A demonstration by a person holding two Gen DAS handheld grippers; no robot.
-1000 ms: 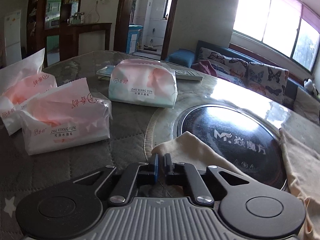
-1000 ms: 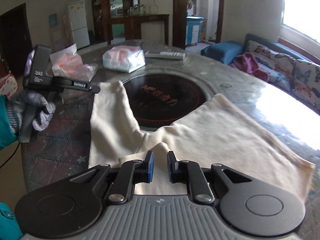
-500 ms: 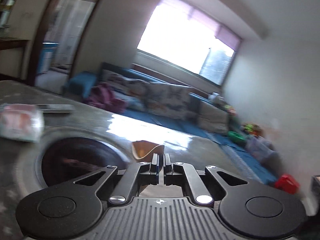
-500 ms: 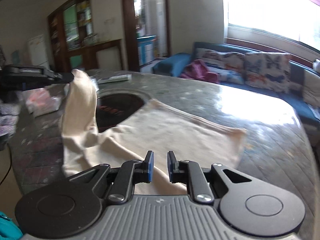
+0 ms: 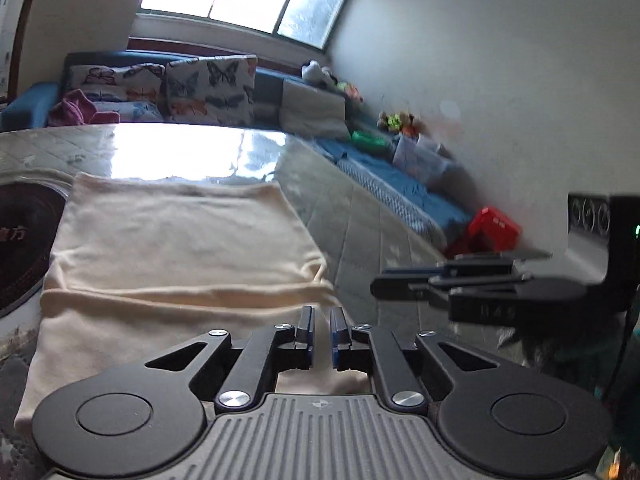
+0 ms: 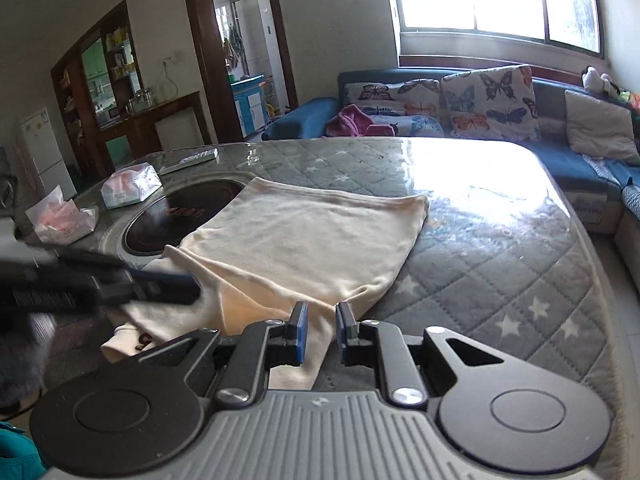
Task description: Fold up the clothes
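Left gripper (image 5: 320,334), jaws slightly apart around cream garment (image 5: 180,240) cloth, and right gripper (image 6: 319,330), parted wider at 6 o'clock, should lay edges squarely.

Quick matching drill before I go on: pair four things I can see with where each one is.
Things
1. cream garment
2. tissue pack
3. purple cloth
4. red box

Places
A. off the table, low by the white wall
B. on the blue sofa
C. on the table, one edge over the black hotplate
D. on the table, on the far side of the hotplate

Pairs: 1-C, 2-D, 3-B, 4-A
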